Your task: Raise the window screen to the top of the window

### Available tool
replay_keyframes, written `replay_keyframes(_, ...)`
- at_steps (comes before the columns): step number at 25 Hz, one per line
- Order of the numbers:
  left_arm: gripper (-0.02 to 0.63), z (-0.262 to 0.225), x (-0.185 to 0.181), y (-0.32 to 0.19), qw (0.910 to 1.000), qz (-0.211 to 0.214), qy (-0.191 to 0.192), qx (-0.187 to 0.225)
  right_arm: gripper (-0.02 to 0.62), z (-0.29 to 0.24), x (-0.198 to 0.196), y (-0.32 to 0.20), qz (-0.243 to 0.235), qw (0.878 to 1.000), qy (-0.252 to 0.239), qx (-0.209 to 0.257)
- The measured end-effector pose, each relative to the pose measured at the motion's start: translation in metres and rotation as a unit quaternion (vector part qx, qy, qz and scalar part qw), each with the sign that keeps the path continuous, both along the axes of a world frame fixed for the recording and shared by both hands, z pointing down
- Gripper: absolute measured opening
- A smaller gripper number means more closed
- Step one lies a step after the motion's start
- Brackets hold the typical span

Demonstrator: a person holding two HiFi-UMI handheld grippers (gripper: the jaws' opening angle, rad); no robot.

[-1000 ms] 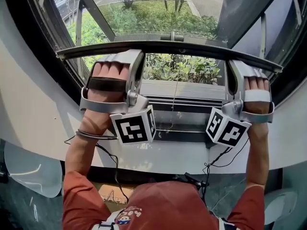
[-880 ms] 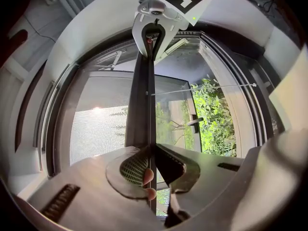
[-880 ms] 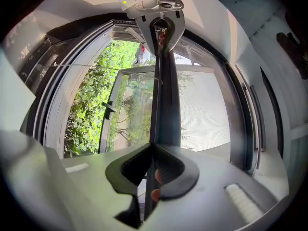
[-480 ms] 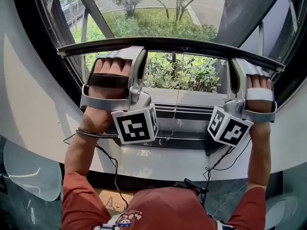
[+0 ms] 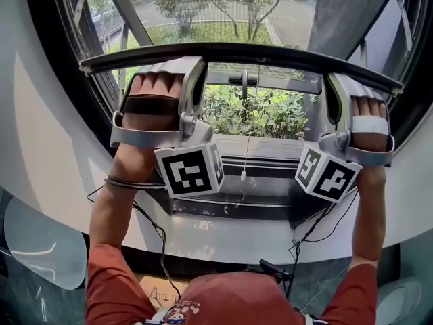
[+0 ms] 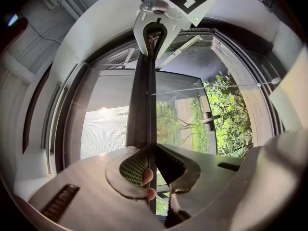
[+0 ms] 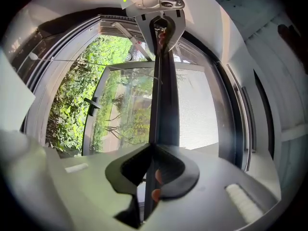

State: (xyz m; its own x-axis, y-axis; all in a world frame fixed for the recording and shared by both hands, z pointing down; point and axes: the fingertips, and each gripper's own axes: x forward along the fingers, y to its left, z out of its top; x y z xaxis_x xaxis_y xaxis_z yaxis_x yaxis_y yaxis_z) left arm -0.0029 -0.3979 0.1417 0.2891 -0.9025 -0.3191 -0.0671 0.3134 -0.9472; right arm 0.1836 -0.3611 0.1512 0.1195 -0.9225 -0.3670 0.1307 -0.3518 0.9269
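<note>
The window screen's dark bottom bar (image 5: pixel 257 54) runs across the window, with grey mesh (image 5: pixel 203 12) above it and open window below. My left gripper (image 5: pixel 196 70) is shut on the bar's left part, and my right gripper (image 5: pixel 329 87) is shut on its right part. In the left gripper view the bar (image 6: pixel 144 95) runs straight up from my left gripper (image 6: pixel 150 150), mesh (image 6: pixel 103 129) to its left. In the right gripper view the bar (image 7: pixel 163 95) sits clamped in my right gripper (image 7: pixel 153 146), whose jaws have just been easing open slightly, mesh (image 7: pixel 197 114) on the right.
A thin pull cord (image 5: pixel 245 147) hangs from the bar down toward the dark sill track (image 5: pixel 237 205). A window handle (image 5: pixel 243 80) shows behind the gap. The white curved wall (image 5: pixel 47 154) frames the window on both sides. Green bushes lie outside.
Both grippers have risen together with the screen bar. The open gap under the bar has grown, showing more bushes and the window handle.
</note>
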Motion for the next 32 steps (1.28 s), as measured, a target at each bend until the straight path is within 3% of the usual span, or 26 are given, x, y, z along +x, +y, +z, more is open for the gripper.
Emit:
replay_keyframes(7, 0.054, -0.023, -0.001, 0.001, 0.9998, -0.006, 0.002, 0.019, 0.049, -0.025, -0.001, 0.001, 0.002, 1.0, -0.001, 0.025)
replay_keyframes(12, 0.054, -0.031, -0.002, 0.0, 0.9999, -0.007, 0.002, 0.011, 0.049, -0.035, -0.002, 0.001, 0.005, 1.0, 0.007, 0.024)
replay_keyframes(32, 0.058, -0.106, 0.0, 0.0, 0.9971, -0.012, 0.017, 0.073, 0.035, -0.11, 0.001, 0.001, 0.017, 0.997, 0.022, 0.073)
